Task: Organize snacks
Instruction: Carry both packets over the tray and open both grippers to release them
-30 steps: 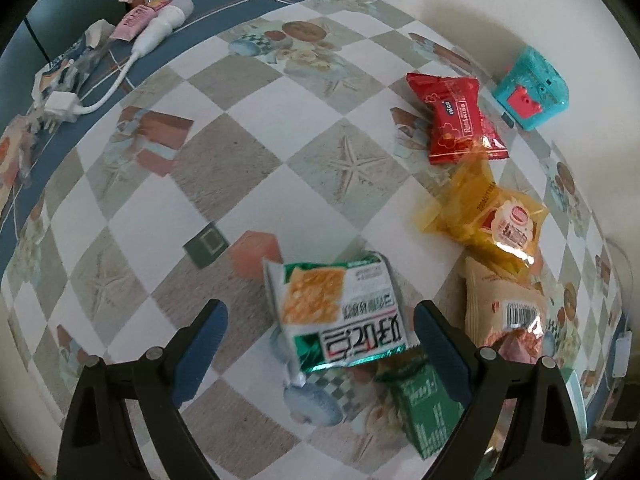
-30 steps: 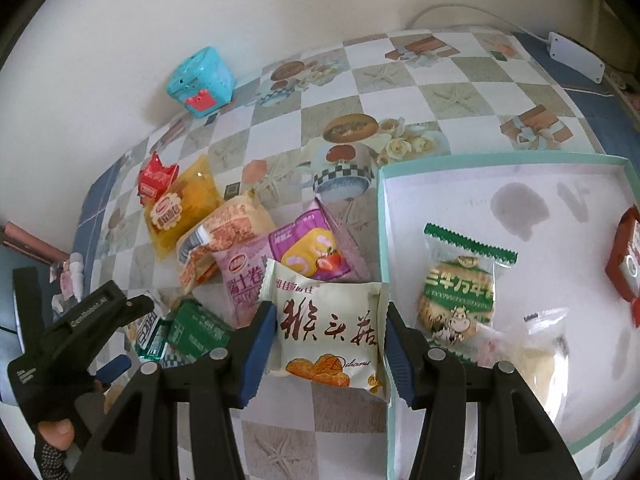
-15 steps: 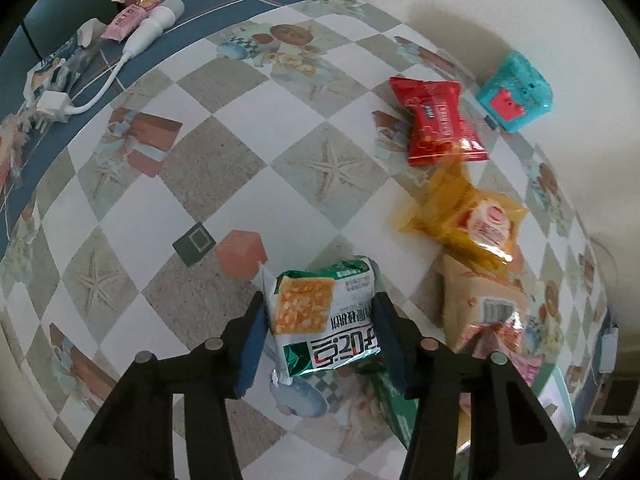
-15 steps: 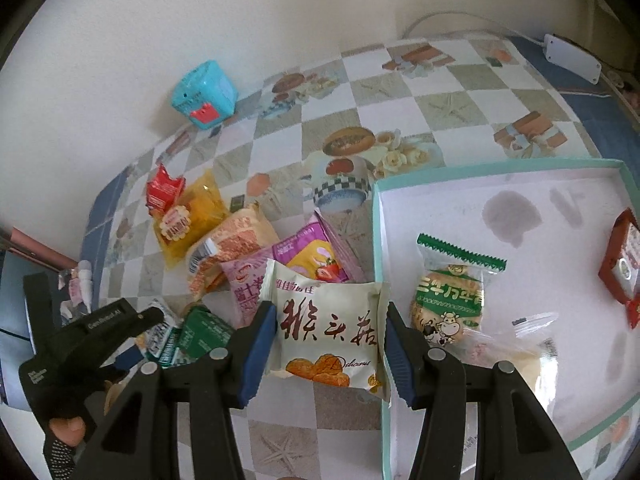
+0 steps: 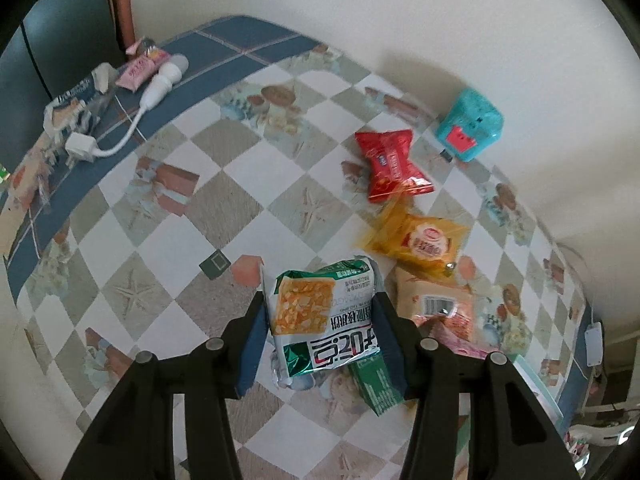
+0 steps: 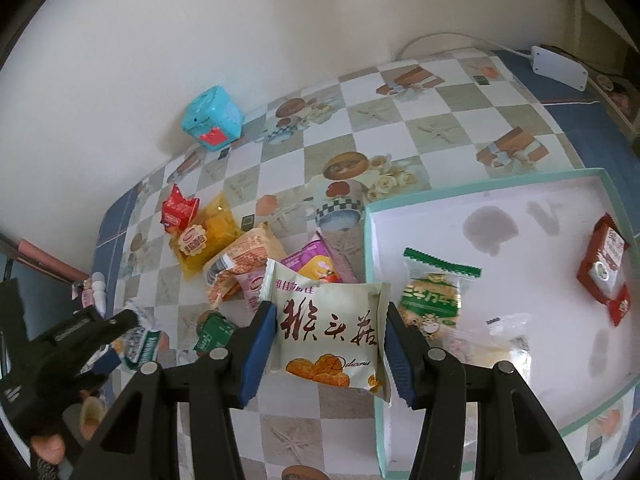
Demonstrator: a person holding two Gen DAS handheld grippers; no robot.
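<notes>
Green snack pack (image 5: 326, 316) between left gripper (image 5: 320, 344) pads

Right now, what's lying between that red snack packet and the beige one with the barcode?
In the left wrist view, a yellow snack packet lies between the red snack packet and the beige barcode packet, overlapping both edges.

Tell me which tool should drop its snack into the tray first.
Right. The right tool is shut on the cream pastry packet, which already overlaps the teal tray's rim. The left tool grips the green cracker packet over the tablecloth, away from the tray.
</notes>
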